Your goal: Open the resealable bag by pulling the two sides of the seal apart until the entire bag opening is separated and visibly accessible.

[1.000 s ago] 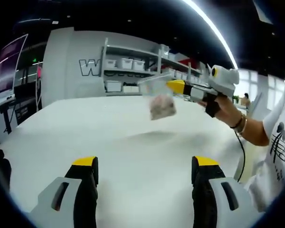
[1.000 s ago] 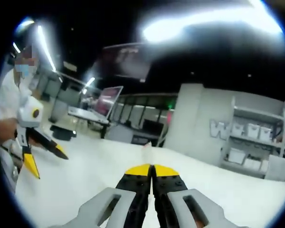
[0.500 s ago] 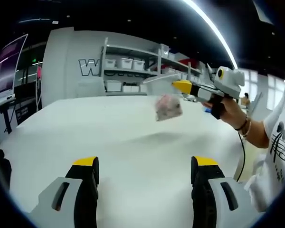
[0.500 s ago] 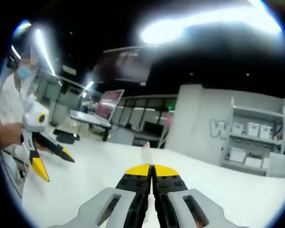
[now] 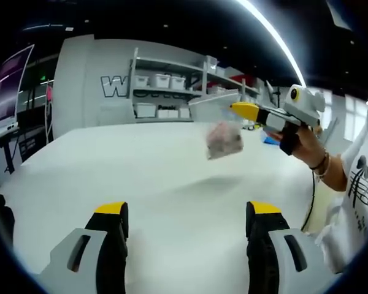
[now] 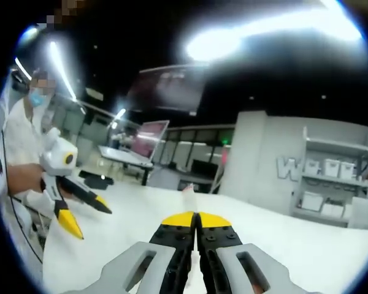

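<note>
clear bag (image 5: 219, 125) with pinkish-brown contents, yellow-tipped black jaws on grey-white right gripper (image 5: 242, 111), white table (image 5: 172, 177), grey wall (image 5: 80, 86) with white lettering

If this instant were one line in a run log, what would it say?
right gripper: shut on resealable bag, held above white table | left gripper: open, holding nothing | bag seal: not yet pulled apart

The resealable bag (image 5: 218, 125) is showing thin, clear, faintly glossy plastic film around a rough, pinkish lumpy filling. Under it, the table (image 5: 172, 184) is looking smooth, matt white. The left gripper (image 5: 187, 223) and right gripper (image 5: 236, 108) are showing matt grey plastic shells, black jaws and 2 yellow tips each
</note>
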The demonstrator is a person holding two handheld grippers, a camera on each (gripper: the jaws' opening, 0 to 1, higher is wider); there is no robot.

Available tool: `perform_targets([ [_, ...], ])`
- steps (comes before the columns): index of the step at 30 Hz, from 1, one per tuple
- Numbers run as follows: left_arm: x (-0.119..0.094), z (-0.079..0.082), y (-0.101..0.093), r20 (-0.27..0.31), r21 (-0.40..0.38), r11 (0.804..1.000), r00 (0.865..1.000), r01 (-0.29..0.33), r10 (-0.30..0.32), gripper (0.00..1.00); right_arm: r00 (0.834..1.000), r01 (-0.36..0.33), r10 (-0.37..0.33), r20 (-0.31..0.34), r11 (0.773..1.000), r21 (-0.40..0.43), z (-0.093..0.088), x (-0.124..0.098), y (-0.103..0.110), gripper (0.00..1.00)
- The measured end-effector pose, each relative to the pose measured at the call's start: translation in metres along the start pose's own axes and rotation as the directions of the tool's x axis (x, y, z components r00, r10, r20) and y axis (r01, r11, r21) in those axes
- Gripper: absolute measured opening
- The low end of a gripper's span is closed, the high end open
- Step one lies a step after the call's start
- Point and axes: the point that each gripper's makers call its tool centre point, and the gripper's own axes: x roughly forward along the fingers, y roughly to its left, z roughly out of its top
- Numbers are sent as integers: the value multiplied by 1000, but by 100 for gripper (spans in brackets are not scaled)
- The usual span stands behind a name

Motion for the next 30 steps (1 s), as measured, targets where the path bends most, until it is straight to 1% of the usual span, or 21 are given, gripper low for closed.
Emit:
perform_targets([
  [6, 2, -1, 0, -4, 1, 1000, 1000, 1, -1, 77, 1000, -14, 14, 3, 1000, 14, 3, -11, 8, 0],
  [11, 4, 0, -2, -5, 2, 1000, 1000, 8, -8, 77, 1000, -23, 23, -1, 999, 30, 0, -17, 15, 0],
  [21, 3, -5, -2, -11, -1, 1000, 1000, 7, -7, 77, 1000, -19, 19, -6, 998, 54, -3, -33, 21, 0],
  [30, 3, -8, -6, -13, 3, 1000, 1000, 17, -17, 76, 999, -16, 18, -26, 998, 68, -11, -45, 29, 0],
])
